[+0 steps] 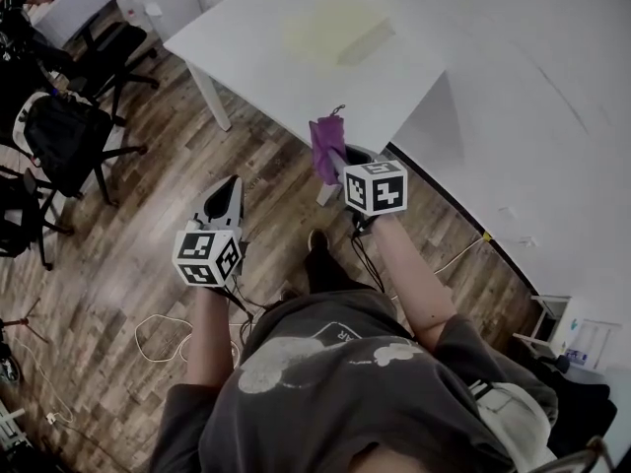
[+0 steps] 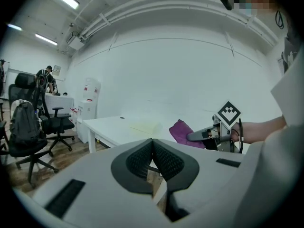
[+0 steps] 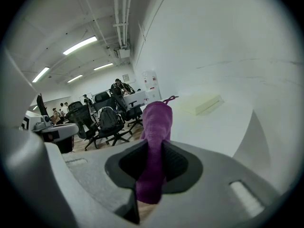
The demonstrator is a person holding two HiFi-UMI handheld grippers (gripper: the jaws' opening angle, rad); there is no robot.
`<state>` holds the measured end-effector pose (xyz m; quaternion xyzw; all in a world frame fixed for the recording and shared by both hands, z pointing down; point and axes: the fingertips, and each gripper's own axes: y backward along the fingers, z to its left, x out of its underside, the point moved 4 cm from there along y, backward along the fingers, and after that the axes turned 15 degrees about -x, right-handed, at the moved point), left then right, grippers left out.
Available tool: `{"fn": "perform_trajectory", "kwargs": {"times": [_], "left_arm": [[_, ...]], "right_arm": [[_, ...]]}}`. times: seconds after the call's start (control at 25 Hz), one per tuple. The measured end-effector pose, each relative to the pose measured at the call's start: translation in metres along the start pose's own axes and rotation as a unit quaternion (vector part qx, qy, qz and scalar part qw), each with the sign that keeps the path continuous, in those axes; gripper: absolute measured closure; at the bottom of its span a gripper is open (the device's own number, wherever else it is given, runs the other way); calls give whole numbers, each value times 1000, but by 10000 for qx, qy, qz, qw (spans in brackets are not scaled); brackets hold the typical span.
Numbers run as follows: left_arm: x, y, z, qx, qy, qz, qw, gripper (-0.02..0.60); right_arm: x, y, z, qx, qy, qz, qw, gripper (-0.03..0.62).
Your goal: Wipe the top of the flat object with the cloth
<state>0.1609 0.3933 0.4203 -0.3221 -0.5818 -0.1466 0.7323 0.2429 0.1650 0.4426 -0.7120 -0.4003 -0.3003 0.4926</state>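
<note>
Right tool clamps cloth near white table.

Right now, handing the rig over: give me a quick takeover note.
Left gripper: jaws together, nothing between them, held low over the floor short of the table.
Right gripper: shut on the purple cloth, which sticks up out of the jaws, in the air near the table's front edge.
Flat yellow object: lies on the tabletop farther in, nothing touching it.
Done: cloth is in hand.
Left: bring the cloth to the object and wipe its top; no wiping has begun.
</note>
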Motion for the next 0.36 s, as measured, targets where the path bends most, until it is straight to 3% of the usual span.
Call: {"fn": "perform_trajectory", "kwargs": {"times": [0.36], "left_arm": [[20, 36, -12, 220, 12, 28, 9998, 584]], "right_arm": [[45, 33, 26, 129, -168, 10, 9998, 522]]}}
